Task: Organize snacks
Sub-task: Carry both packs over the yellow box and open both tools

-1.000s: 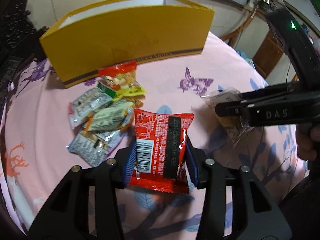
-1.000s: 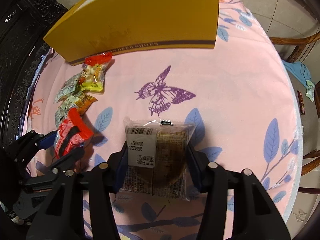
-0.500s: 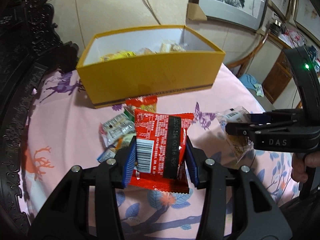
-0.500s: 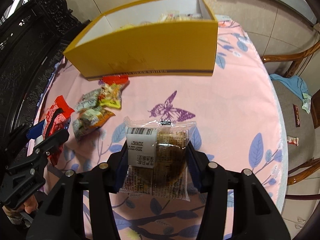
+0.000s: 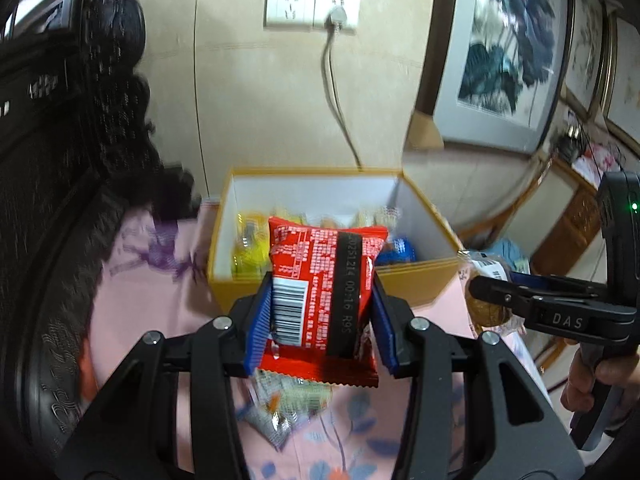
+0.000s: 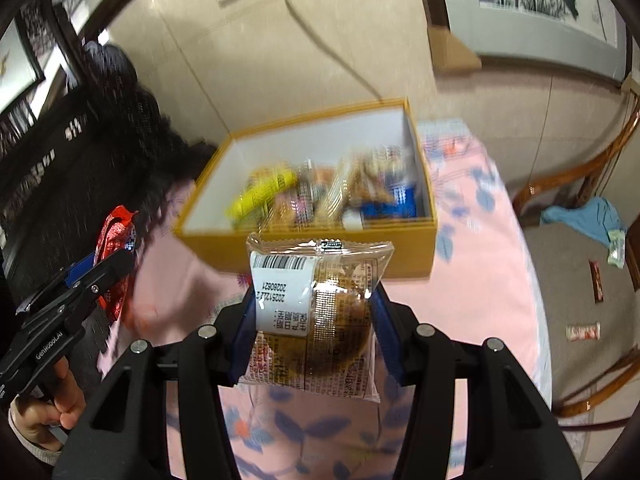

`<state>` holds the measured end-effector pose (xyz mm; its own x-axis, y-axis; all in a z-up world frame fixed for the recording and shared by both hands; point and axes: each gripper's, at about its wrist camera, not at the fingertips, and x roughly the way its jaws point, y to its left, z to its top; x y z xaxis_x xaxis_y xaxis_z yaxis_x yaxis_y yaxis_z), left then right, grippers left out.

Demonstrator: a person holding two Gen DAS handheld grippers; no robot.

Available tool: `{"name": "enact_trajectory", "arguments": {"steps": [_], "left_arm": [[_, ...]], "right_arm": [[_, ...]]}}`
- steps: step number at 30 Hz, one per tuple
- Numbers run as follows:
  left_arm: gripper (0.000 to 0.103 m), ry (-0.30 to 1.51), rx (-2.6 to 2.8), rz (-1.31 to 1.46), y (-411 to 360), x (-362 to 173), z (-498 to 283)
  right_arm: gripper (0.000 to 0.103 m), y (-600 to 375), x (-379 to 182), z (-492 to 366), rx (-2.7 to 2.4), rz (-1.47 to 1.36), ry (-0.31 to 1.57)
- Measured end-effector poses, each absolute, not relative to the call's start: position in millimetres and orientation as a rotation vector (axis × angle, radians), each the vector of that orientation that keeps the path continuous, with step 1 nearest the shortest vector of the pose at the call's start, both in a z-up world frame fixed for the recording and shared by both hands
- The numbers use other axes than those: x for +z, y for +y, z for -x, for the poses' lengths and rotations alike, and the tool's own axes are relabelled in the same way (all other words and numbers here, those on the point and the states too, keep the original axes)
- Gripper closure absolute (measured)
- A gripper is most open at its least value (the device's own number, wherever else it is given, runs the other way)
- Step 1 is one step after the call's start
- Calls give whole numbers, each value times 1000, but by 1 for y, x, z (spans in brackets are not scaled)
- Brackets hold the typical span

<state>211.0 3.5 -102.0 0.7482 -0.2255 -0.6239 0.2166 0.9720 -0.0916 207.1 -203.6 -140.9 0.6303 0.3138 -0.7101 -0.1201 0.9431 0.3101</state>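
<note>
My left gripper [image 5: 318, 314] is shut on a red snack packet [image 5: 322, 292] with a barcode, held up in the air in front of the open yellow box [image 5: 416, 280]. My right gripper [image 6: 314, 320] is shut on a clear packet with a brown cake [image 6: 320, 316] and a white label, also lifted before the yellow box [image 6: 404, 254]. Several snacks lie inside the box. In the left wrist view the right gripper [image 5: 486, 292] shows at the right with its packet. In the right wrist view the left gripper [image 6: 106, 268] shows at the left with the red packet [image 6: 114, 240].
A pink flowered tablecloth [image 6: 480, 300] covers the round table. A few loose packets [image 5: 288, 404] lie on it below my left gripper. Dark carved furniture [image 5: 60, 160] stands at the left, a wooden chair [image 6: 580, 192] at the right. Wrappers [image 6: 584, 332] lie on the floor.
Both grippers have risen from the table with their packets and tilted up, so the box's inside and the wall behind now show. The loose packets have dropped low in view.
</note>
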Motion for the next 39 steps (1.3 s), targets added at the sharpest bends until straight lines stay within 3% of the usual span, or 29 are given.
{"name": "enact_trajectory", "arguments": {"steps": [9,19,21,22,23,26,31,39], "left_arm": [[58,606,-221,2,-3,-56,-275],[57,589,-183,-20,-11,-41,-351],[39,605,-161,-43,-14,-43,-366],[11,606,-116,-65,-15,-42,-368],[2,576,-27,-97,-14,-38,-366],[2,504,-19,-97,-7,-29,-348],[2,549,-19,19,21,-40,-317],[2,732,97,137,67,-116,-246]], "right_arm": [[50,-205,-93,-264,249,-220,721],[48,-202,-80,-333,248,-160,676],[31,-200,-82,-346,224,-151,700],[16,-201,-81,-349,201,-158,701],[4,-204,-79,-348,176,-179,686],[3,-211,-74,-333,180,-219,635],[3,-206,-90,-304,233,-231,695],[3,-178,-170,-239,366,-281,976]]}}
